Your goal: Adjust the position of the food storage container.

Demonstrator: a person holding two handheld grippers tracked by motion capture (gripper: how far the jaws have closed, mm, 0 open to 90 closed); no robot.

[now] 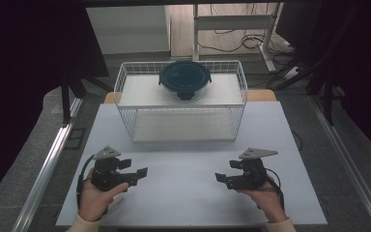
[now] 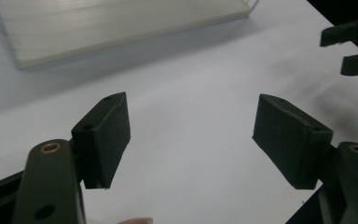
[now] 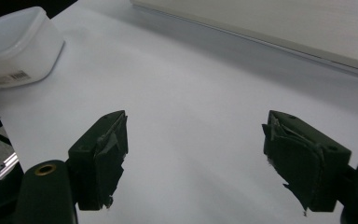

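Work not begun: both tongs, left (image 1: 142,171) and right (image 1: 219,177), spread and empty at 6 o'clock; lidded bowl (image 1: 185,79) untouched on rack (image 1: 125,104) at 12.

Nothing is reading clearly as text anywhere. The one printed mark is a barcode label sitting on the side wall of a white plastic container (image 3: 18,44), lying far off to the upper left of the right gripper (image 3: 193,158) in the right gripper view; its bars are showing, but any digits under them are blurring too small to read.
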